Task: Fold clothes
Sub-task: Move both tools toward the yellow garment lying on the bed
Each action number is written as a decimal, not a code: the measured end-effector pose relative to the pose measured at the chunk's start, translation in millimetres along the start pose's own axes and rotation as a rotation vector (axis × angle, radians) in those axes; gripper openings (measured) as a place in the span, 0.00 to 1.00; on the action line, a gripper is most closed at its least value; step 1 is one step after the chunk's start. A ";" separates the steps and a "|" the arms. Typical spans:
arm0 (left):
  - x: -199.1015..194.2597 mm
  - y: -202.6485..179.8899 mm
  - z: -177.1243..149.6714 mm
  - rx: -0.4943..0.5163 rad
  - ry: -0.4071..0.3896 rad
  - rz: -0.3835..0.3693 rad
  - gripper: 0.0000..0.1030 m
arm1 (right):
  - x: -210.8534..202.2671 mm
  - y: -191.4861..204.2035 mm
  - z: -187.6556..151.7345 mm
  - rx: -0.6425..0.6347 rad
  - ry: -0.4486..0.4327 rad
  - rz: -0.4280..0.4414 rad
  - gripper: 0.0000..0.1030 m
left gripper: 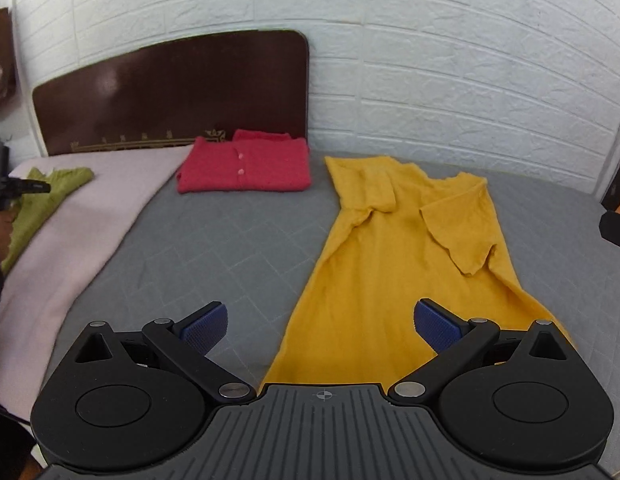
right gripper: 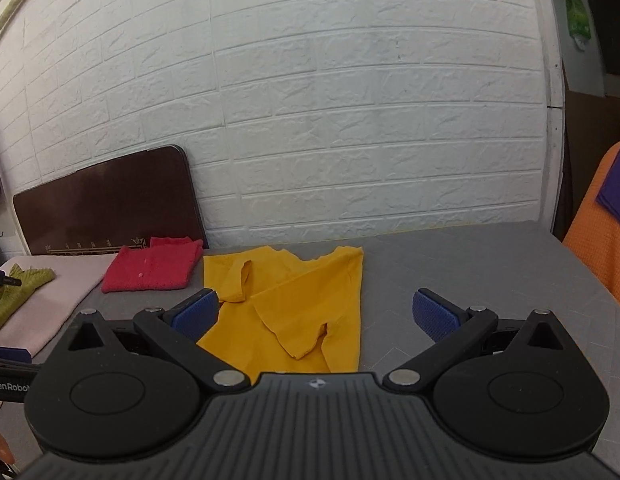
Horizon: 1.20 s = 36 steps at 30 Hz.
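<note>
Left wrist view has the left gripper (left gripper: 321, 326) held low over the near hem of the yellow shirt (left gripper: 393, 264), which lies flat on the grey mattress (left gripper: 214, 236), fingers spread wide and holding nothing. Right gripper (right gripper: 315, 314) hovers higher, jaws equally wide and empty, the shirt lying beyond its fingers. "GenRobot" lettering (right gripper: 10, 386) shows at the left edge.

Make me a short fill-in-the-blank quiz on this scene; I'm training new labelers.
1. The garment spread out with both sleeves folded in, the yellow shirt, is coloured ____.
2. The red cardigan is already ____.
3. Both the left gripper and right gripper are ____.
4. The green garment lies on a ____ blanket.

Missing words: yellow; folded; open; pink
</note>
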<state>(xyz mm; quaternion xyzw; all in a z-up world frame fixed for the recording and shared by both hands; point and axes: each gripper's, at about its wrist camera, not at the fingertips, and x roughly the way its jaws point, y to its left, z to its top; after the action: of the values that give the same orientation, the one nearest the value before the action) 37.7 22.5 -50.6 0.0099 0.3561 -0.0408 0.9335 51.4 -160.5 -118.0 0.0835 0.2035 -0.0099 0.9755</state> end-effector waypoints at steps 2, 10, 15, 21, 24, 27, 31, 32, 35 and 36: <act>0.0 -0.8 3.4 -0.004 0.001 -0.021 1.00 | 3.7 0.6 5.8 0.001 0.004 0.014 1.00; -11.5 3.5 6.0 -0.044 -0.010 -0.078 1.00 | 9.1 19.2 33.6 0.041 -0.019 0.017 1.00; -13.9 21.9 -3.4 -0.056 0.008 -0.013 1.00 | 29.5 39.5 20.2 0.130 0.039 0.093 1.00; 8.2 48.2 -22.9 -0.107 0.100 0.005 1.00 | 78.0 25.7 -45.9 0.215 0.241 0.268 1.00; 16.7 52.4 -31.4 -0.118 0.127 -0.010 1.00 | 86.6 -9.3 -65.0 0.317 0.286 0.271 1.00; 19.1 45.7 -33.1 -0.116 0.123 -0.045 1.00 | 69.9 -36.8 -55.0 0.378 0.213 0.264 1.00; 22.0 27.6 -30.3 -0.097 0.141 -0.140 1.00 | 50.0 -30.6 -24.5 0.233 0.140 0.223 1.00; 22.6 23.7 -30.3 -0.092 0.146 -0.155 1.00 | 46.8 -23.7 -18.9 0.175 0.113 0.233 1.00; 21.8 18.5 -33.9 -0.073 0.133 -0.131 1.00 | 45.5 0.8 -6.0 0.049 0.074 0.286 0.91; 21.2 18.5 -35.3 -0.062 0.124 -0.117 1.00 | 47.1 8.5 -2.5 0.025 0.076 0.311 0.85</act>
<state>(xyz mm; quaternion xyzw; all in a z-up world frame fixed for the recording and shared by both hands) 31.6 41.1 -91.3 -0.0372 0.4143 -0.0837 0.9055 94.0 -151.0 -137.6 0.1266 0.2247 0.1419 0.9557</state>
